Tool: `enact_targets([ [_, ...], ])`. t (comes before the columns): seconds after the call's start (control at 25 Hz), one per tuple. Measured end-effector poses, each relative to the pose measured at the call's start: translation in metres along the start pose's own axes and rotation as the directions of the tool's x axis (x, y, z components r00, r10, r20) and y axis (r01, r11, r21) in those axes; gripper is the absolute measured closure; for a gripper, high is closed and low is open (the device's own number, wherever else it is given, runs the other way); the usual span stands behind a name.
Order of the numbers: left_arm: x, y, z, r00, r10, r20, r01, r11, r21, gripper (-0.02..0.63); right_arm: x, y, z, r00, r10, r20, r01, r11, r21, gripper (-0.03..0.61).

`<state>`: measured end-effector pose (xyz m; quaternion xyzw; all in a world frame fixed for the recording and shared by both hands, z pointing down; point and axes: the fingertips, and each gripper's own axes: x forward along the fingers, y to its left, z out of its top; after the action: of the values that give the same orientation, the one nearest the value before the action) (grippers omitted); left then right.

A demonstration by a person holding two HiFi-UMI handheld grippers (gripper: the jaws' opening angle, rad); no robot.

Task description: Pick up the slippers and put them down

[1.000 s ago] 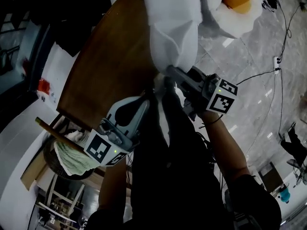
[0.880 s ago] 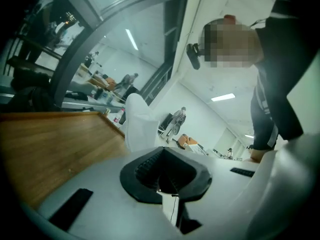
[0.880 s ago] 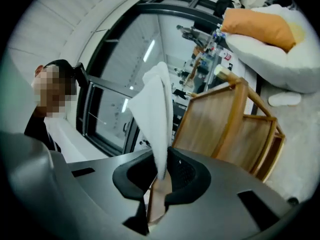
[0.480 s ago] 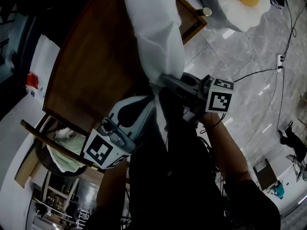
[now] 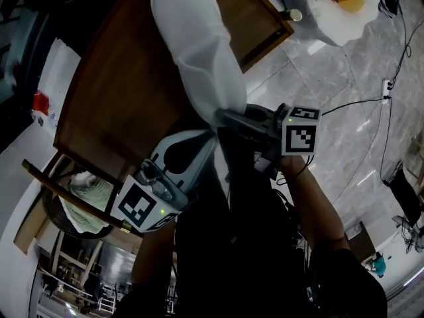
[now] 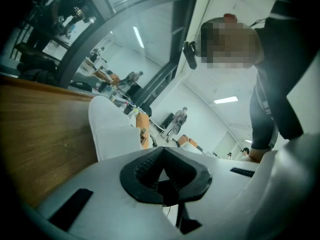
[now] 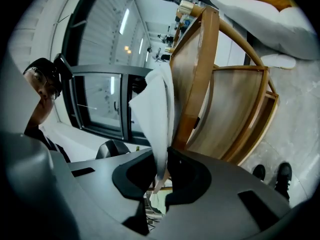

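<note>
A long white slipper (image 5: 195, 52) lies stretched over the brown wooden chair seat (image 5: 126, 105), its near end pinched in my right gripper (image 5: 222, 116). In the right gripper view the white fabric (image 7: 155, 114) runs down between the jaws of the right gripper (image 7: 161, 169), which are shut on it. My left gripper (image 5: 211, 138) sits just left of that same end, and its tip is close beside the fabric. In the left gripper view the left gripper (image 6: 162, 154) has its pads together with nothing between them, and the slipper (image 6: 112, 129) lies beyond and to the left.
A white cushion with an orange centre (image 5: 344, 2) lies on the marble floor past the chair. A round basket with a green-white cloth (image 5: 83, 201) stands under the chair's left corner. Cables (image 5: 354, 105) trail across the floor at right. The person's shoes (image 7: 272, 173) show below.
Both grippers and the slipper have sunk toward the wooden seat. The right gripper has rolled, turning its marker cube. More of the slipper now lies over the wood.
</note>
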<state>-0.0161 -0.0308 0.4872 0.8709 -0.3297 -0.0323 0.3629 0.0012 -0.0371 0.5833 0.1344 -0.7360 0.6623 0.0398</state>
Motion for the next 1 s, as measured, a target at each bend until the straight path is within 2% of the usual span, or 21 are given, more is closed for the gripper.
enact_targets([
  [0.28,0.001,0.002,-0.005,1.0,0.002,-0.004,-0.002,1.0,-0.007,0.603,0.004,-0.004,-0.004,1.0,0.004,-0.027,-0.004,0.999,0.033,0.52],
  [0.48,0.0,0.002,-0.01,1.0,-0.002,-0.009,0.002,1.0,-0.016,0.603,0.005,0.0,-0.004,0.998,0.039,-0.042,-0.036,0.997,0.063,0.514],
  [0.8,-0.005,-0.002,-0.009,1.0,-0.009,0.002,0.009,1.0,-0.007,0.603,0.003,0.002,-0.003,0.999,0.024,-0.026,-0.024,0.999,0.03,0.408],
  [1.0,-0.01,-0.003,-0.007,1.0,-0.013,0.007,0.013,1.0,-0.003,0.603,-0.006,0.005,0.003,1.0,0.004,0.027,-0.004,1.0,-0.009,0.391],
])
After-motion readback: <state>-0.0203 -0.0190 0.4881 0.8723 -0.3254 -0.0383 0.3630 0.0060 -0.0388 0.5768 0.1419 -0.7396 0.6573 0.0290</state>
